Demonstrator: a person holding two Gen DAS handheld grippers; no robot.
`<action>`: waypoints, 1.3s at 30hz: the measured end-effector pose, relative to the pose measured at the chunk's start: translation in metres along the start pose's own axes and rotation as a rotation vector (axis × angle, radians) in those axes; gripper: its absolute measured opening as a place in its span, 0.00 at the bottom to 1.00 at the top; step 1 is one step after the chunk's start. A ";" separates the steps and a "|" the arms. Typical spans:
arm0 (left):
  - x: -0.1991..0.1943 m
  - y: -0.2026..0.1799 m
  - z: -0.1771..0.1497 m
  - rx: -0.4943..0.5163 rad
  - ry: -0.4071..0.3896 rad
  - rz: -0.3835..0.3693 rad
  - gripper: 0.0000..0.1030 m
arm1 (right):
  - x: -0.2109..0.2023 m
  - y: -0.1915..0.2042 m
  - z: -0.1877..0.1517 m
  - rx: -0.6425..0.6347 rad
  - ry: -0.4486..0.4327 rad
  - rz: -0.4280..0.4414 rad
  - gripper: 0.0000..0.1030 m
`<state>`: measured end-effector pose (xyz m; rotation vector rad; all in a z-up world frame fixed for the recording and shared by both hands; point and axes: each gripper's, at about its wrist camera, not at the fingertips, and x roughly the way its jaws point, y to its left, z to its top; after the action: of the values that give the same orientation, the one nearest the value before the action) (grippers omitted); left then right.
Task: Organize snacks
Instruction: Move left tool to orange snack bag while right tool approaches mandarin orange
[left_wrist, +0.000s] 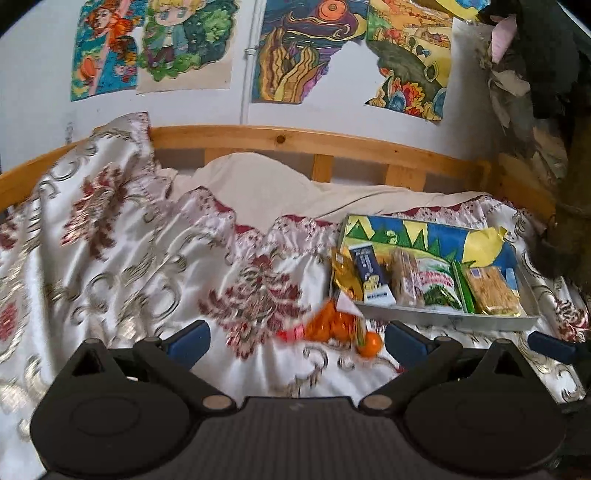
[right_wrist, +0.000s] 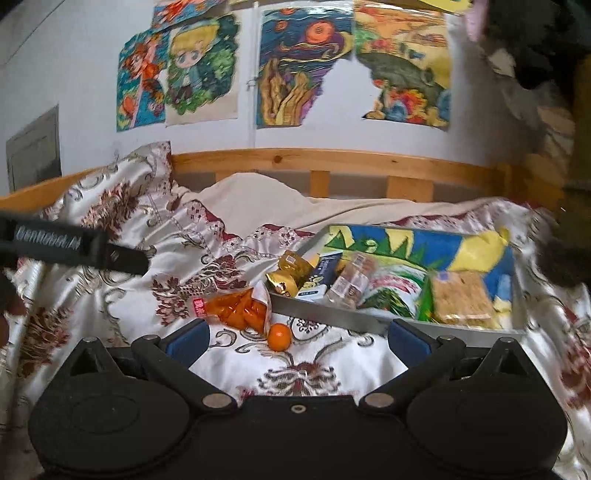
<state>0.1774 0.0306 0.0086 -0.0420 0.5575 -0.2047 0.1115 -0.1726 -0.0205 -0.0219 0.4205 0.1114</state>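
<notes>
The tray (left_wrist: 461, 318) sits on the bedspread (left_wrist: 110, 258) at about 2 o'clock in the left wrist view, its near rim running just beyond the left gripper's (left_wrist: 295, 338) right finger. In the right wrist view the same rim (right_wrist: 332, 314) slants down to touch or pass behind that gripper's right fingertip (right_wrist: 408, 341); which, I cannot tell.

Both claws are released and hold nothing: the left gripper's blue pads stand wide apart, and so do the right gripper's (right_wrist: 297, 341).

Open cloth spreads from 9 to 11 o'clock, rumpled but bare, up to the wooden rail (left_wrist: 295, 136) at 12 o'clock. A pillow (left_wrist: 258, 184) lies under the rail.

Inside the tray, side by side: a gold packet (right_wrist: 291, 275) leaning over the left wall, a blue carton (left_wrist: 371, 275), a biscuit pack (left_wrist: 406, 282), a green-and-white bag (left_wrist: 439, 286) and a cracker pack (left_wrist: 491, 291).

Outside it, an orange bag (right_wrist: 240, 308) lies on the cloth between the fingers at 12 o'clock, touching the tray's near left corner. A loose orange (right_wrist: 279, 336) rests just below the bag.

In the right wrist view the left gripper's black body (right_wrist: 74, 249) crosses at 9 o'clock.
</notes>
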 end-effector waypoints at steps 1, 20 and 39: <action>0.009 0.001 0.001 0.004 -0.011 -0.014 0.99 | 0.008 0.001 -0.001 -0.012 0.005 -0.006 0.99; 0.146 0.041 0.003 -0.184 0.156 -0.262 0.99 | 0.140 0.001 -0.023 -0.097 0.154 0.017 0.90; 0.187 0.012 -0.002 -0.053 0.267 -0.312 0.82 | 0.169 0.012 -0.031 -0.113 0.176 0.038 0.50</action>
<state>0.3336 0.0038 -0.0912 -0.1555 0.8223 -0.5046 0.2510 -0.1443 -0.1183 -0.1355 0.5900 0.1709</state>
